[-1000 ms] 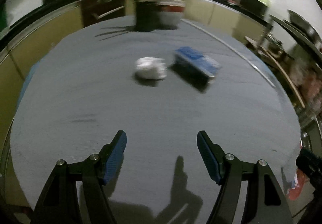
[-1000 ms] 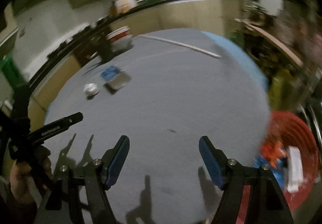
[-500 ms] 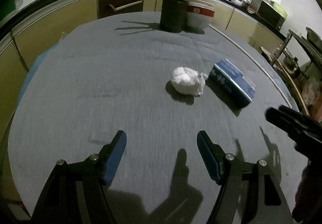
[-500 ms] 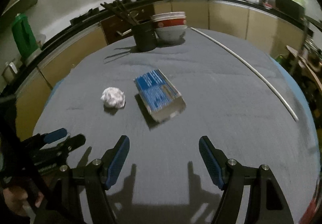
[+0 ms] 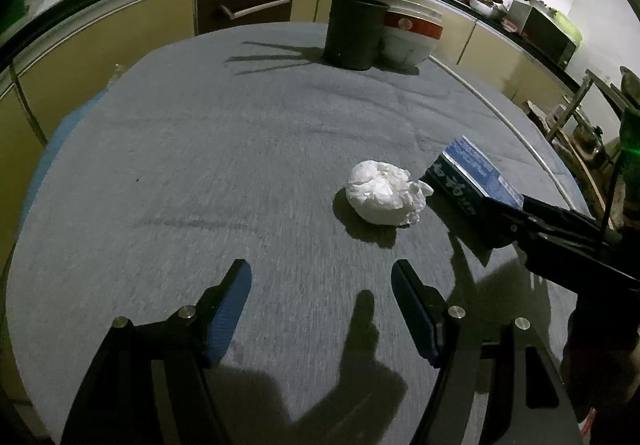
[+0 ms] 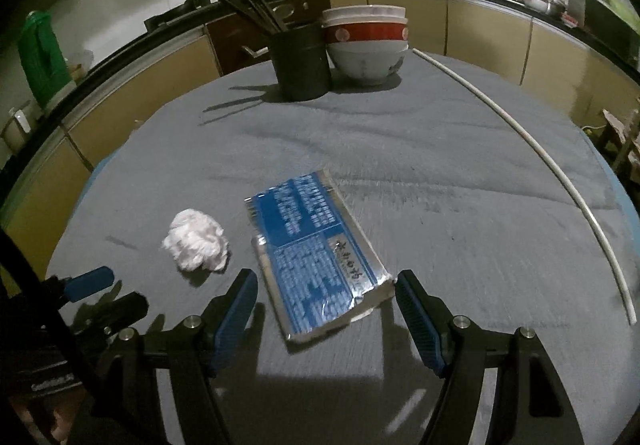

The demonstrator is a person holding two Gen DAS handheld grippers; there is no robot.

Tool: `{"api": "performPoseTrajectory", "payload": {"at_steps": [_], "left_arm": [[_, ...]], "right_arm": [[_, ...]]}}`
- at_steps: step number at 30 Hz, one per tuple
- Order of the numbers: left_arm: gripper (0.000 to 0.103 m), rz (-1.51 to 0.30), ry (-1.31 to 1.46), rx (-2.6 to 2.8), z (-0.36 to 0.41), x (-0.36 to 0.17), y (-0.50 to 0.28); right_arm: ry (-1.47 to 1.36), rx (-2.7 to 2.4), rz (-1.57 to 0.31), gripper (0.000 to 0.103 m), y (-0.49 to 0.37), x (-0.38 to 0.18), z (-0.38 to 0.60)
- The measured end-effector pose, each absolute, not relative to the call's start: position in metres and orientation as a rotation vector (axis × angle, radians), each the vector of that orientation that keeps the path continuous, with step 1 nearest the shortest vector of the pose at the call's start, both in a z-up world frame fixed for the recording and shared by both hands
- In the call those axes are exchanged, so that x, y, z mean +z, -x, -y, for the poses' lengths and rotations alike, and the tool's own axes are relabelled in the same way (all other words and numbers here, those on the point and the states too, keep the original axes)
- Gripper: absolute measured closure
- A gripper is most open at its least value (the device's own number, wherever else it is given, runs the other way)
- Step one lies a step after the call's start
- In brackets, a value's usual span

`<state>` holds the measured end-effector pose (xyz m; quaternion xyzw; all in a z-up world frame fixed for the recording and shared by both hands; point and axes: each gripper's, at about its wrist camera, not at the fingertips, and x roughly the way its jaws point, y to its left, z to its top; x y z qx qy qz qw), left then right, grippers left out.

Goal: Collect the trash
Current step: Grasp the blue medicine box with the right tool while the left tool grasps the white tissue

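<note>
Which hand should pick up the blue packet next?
Right. The right gripper has open jaws either side of the blue packet's near end. The left gripper sits nearer the crumpled white tissue.

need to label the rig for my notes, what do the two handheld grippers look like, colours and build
Both look alike. The left gripper and right gripper are black angular frames with two straight fingers faced with ribbed blue pads, and round silver bolts at the joints. Seen from the right wrist, the left one's body carries small pale lettering, too blurred to read. No cables or sleeves are clearly visible.
</note>
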<state>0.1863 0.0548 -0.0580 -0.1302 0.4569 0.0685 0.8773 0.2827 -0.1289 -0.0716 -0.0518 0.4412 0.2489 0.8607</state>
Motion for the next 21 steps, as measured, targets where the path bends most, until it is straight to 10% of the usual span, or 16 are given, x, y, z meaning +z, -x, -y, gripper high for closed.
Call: {"api": "performPoseTrajectory", "payload": {"at_steps": [21], "left_arm": [[0.027, -0.946, 0.224, 0.14, -0.022, -0.058, -0.254]], "right_arm": [[-0.12, 0.487, -0.89, 0.035, -0.247, -0.059, 0.19]]}}
